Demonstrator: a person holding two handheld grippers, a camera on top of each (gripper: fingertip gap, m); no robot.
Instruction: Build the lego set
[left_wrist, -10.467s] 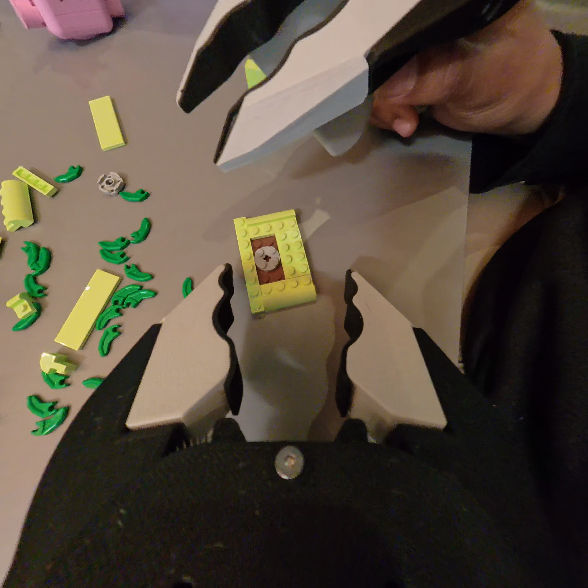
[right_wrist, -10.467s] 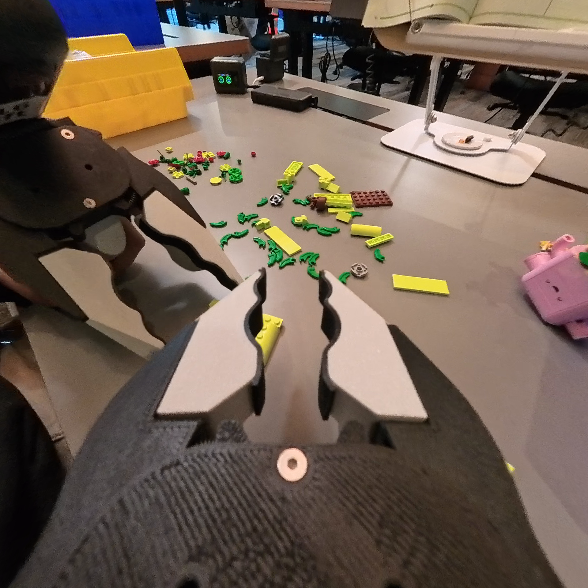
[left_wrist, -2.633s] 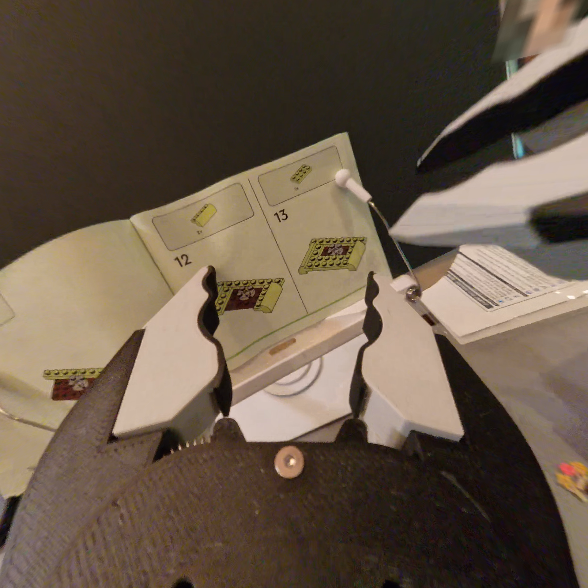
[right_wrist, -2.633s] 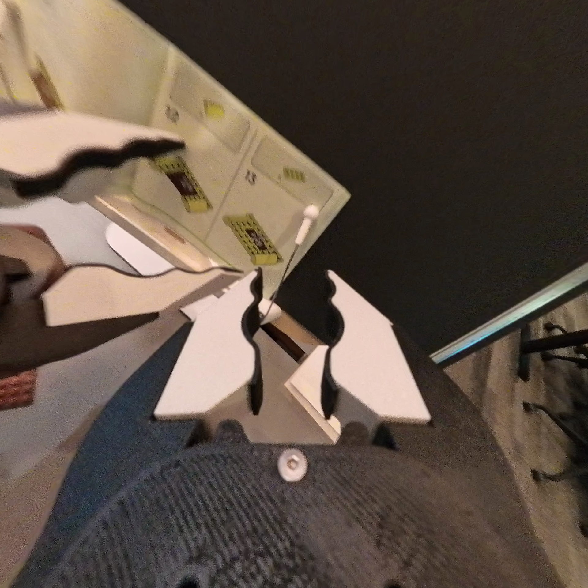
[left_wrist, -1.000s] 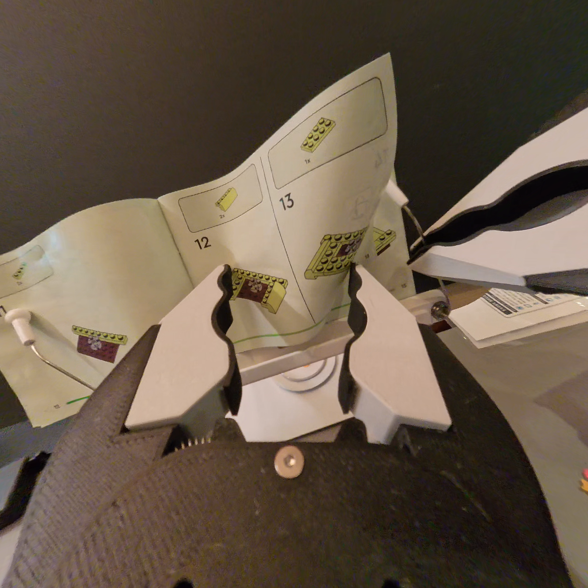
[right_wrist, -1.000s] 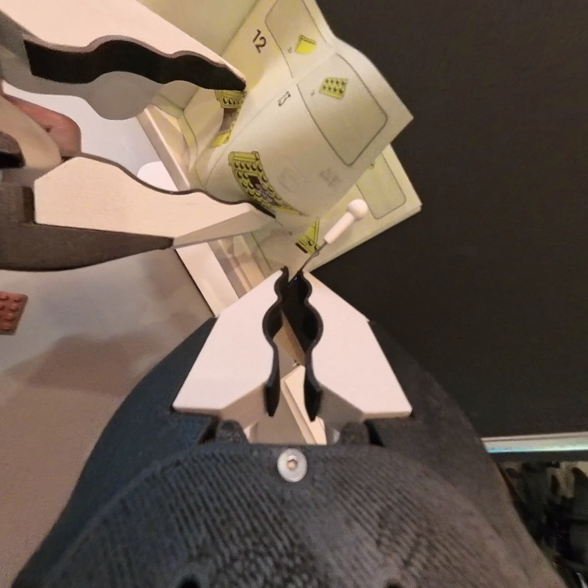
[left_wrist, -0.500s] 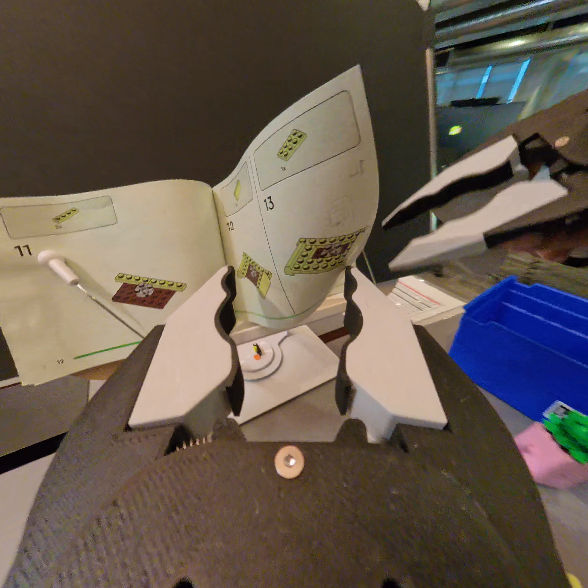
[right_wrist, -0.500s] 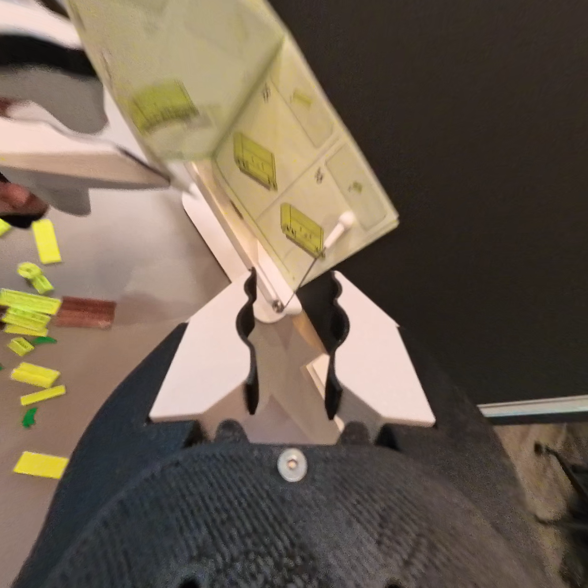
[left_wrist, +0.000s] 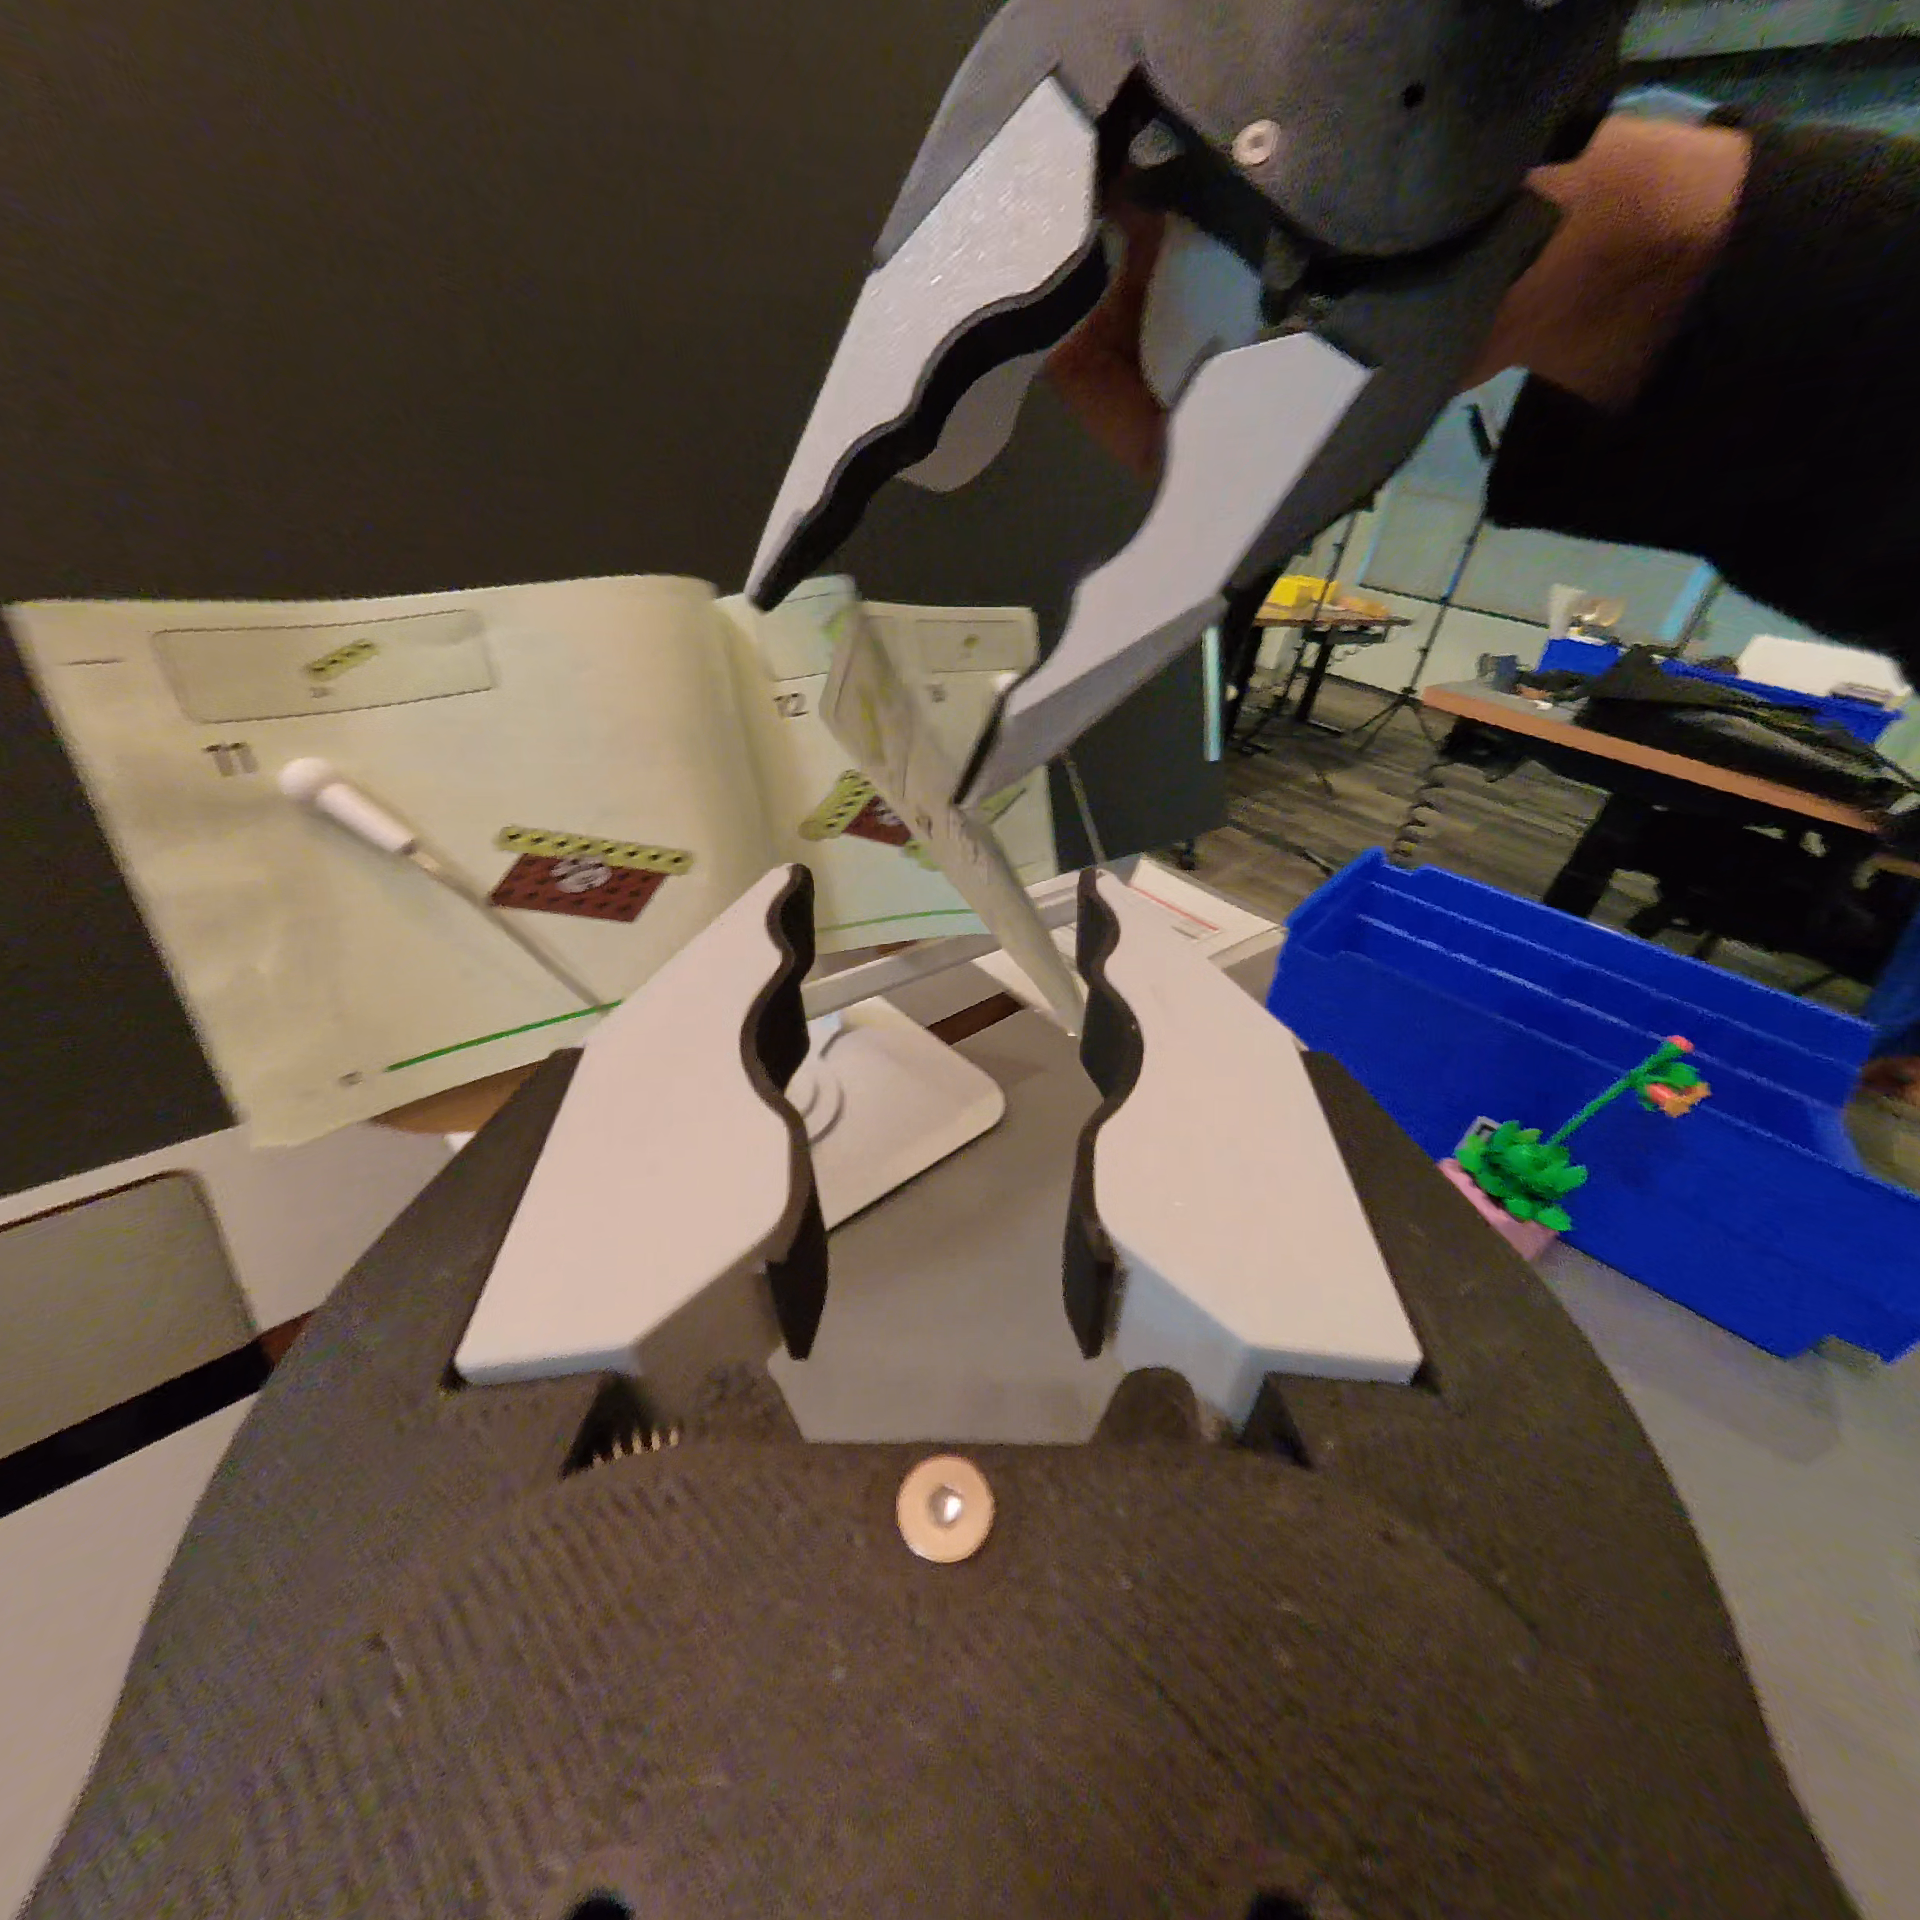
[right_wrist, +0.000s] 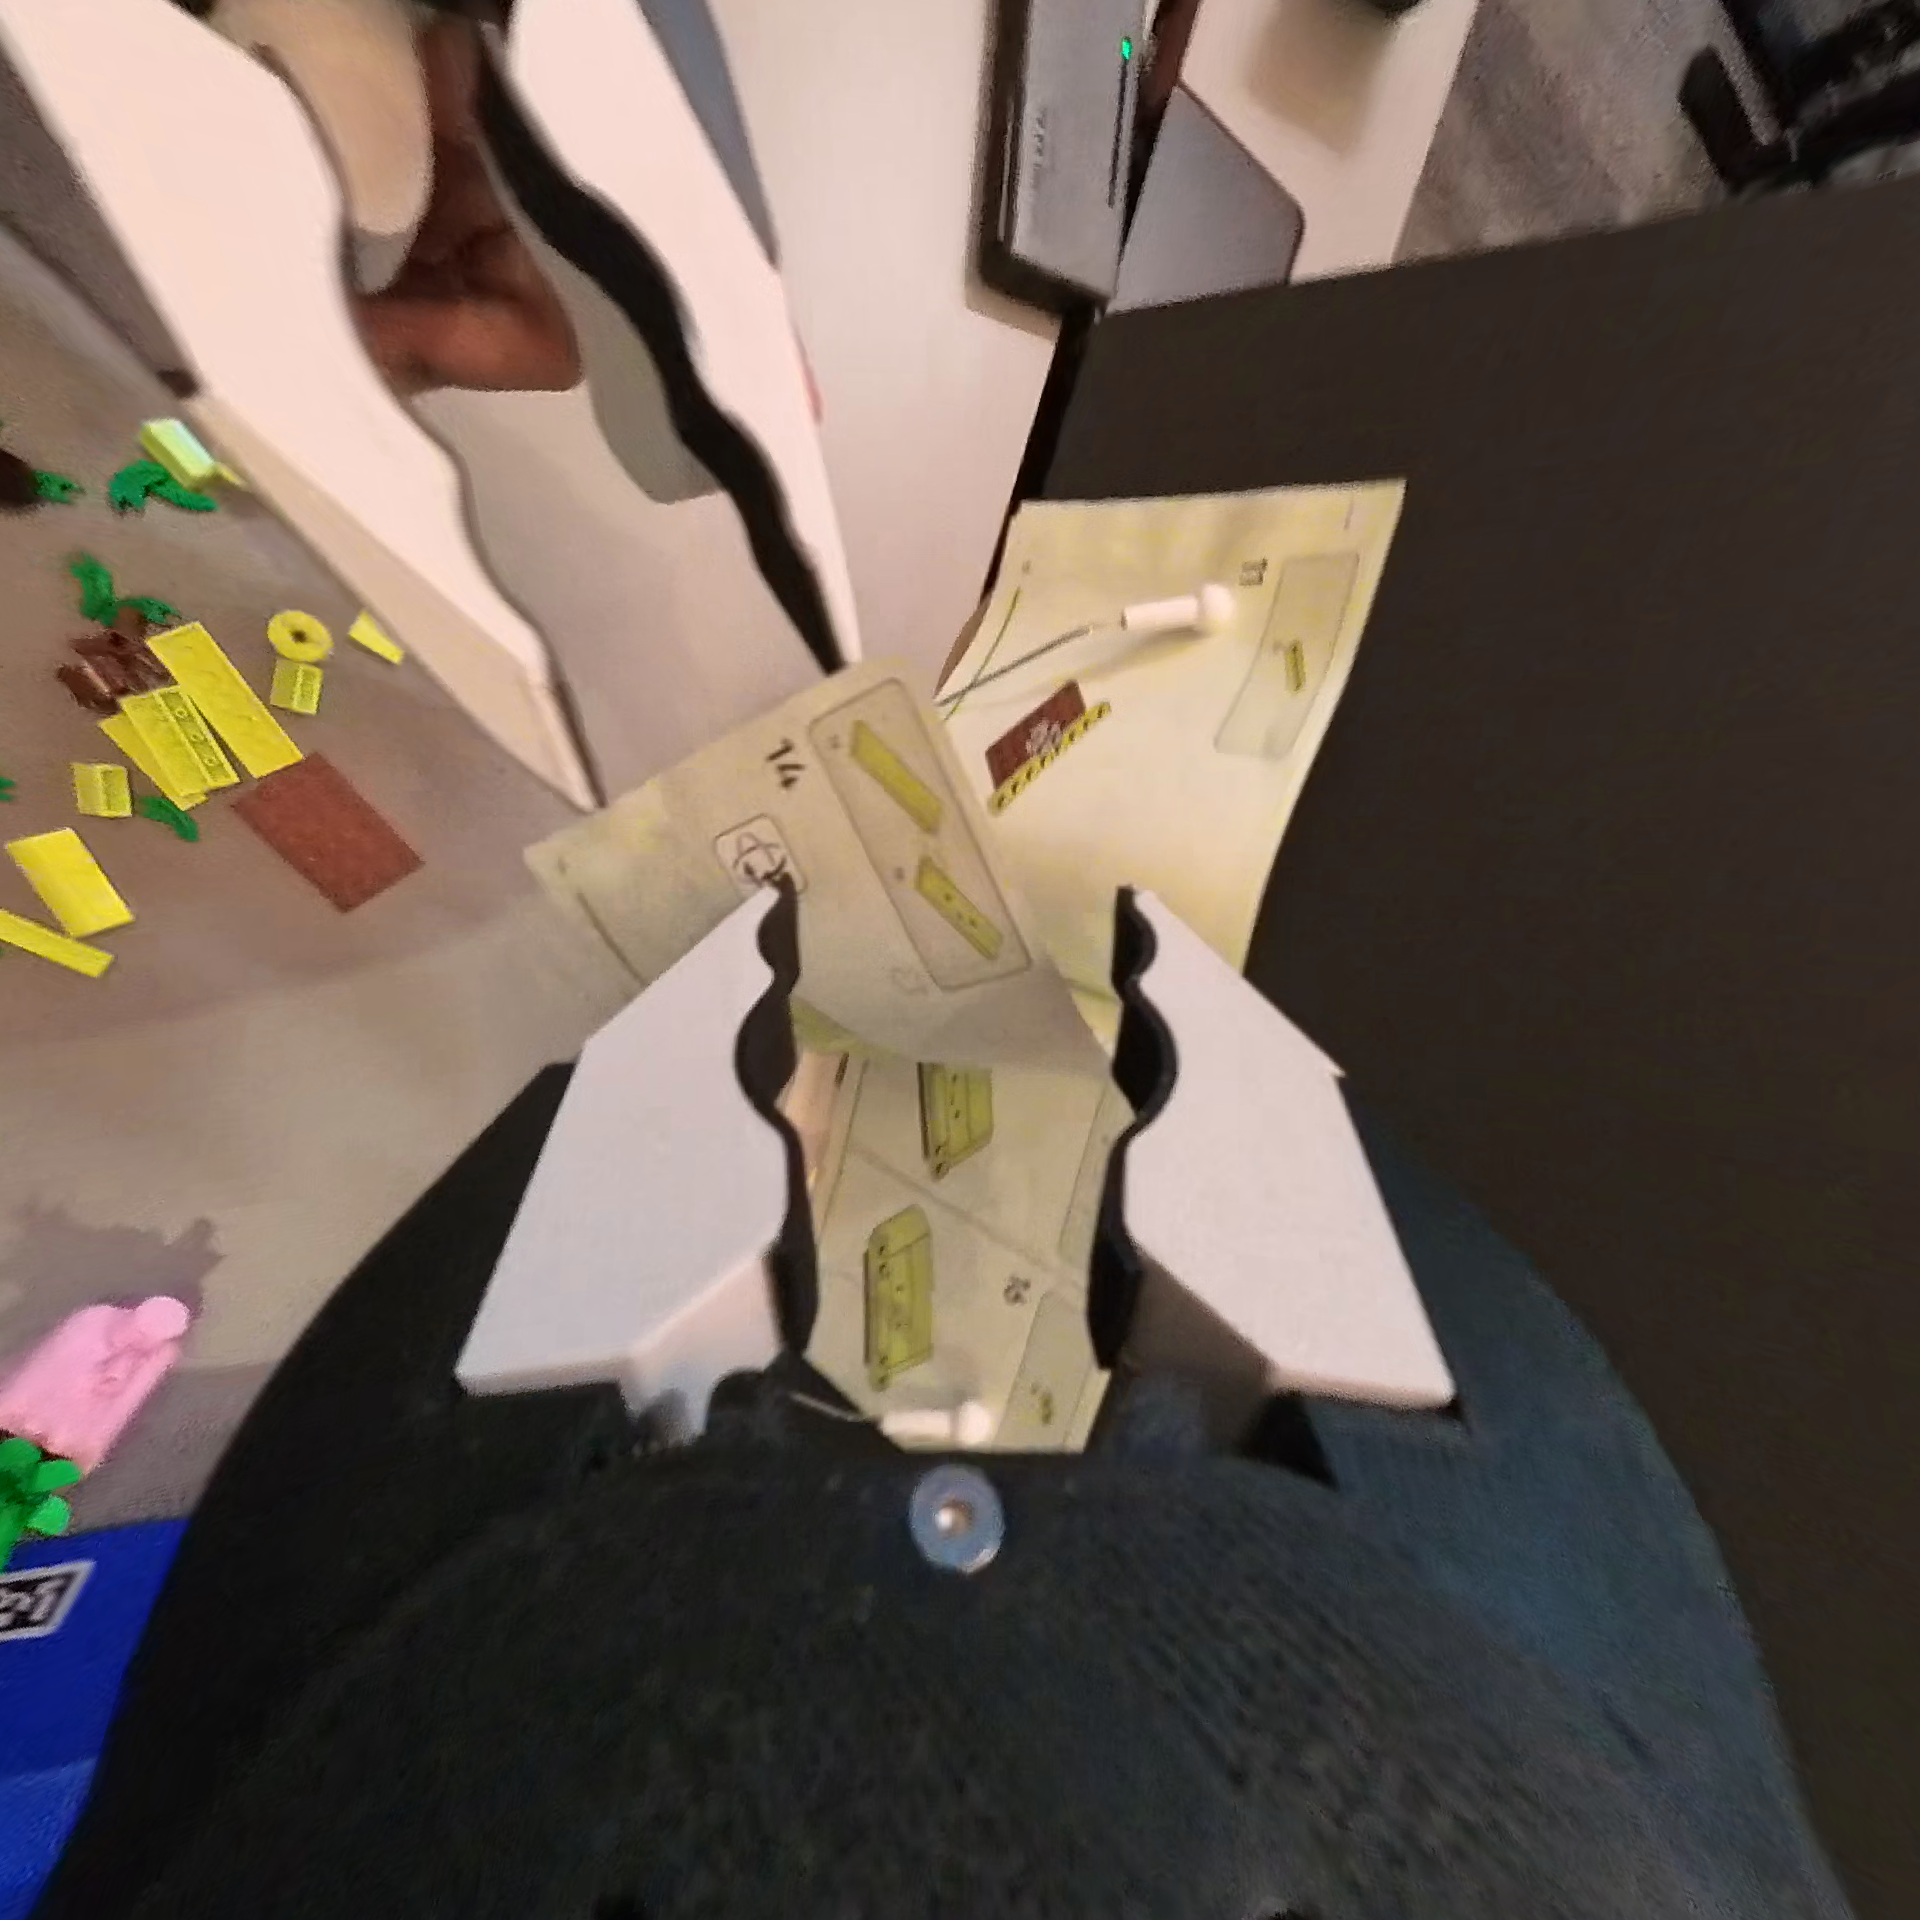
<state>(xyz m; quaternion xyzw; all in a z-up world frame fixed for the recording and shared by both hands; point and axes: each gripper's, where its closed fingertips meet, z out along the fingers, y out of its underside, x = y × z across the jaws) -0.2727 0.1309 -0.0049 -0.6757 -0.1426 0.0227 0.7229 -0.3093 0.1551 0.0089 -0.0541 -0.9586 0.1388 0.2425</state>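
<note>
The instruction booklet (left_wrist: 499, 790) stands open on a white stand (left_wrist: 914, 1101) before a black panel. One page (left_wrist: 925, 800) is mid-turn and stands edge-on. My right gripper (left_wrist: 862, 694) comes down from above, open, with the page between its fingers and against the lower one. In the right wrist view the loose page (right_wrist: 831, 831) curls across my open right gripper (right_wrist: 956, 914). My left gripper (left_wrist: 940, 935) is open and empty just in front of the stand; it also shows in the right wrist view (right_wrist: 707, 732). Lime plates (right_wrist: 197, 707) and a brown plate (right_wrist: 327, 831) lie on the table.
A white-tipped wire arm (left_wrist: 343, 800) presses the booklet's left page. A blue bin (left_wrist: 1558, 1039) stands right of the stand, with a pink pot holding a green plant (left_wrist: 1517, 1174) before it. A pink build (right_wrist: 94, 1371) sits near the bin. Green leaf pieces (right_wrist: 156, 488) are scattered. The brown plate (right_wrist: 327, 831) is about equally far from each gripper, around 25 cm.
The lifted page has swung from facing me to edge-on. My right gripper has moved from the right side to above the booklet, around the page, and stands wider open. The left gripper stays open.
</note>
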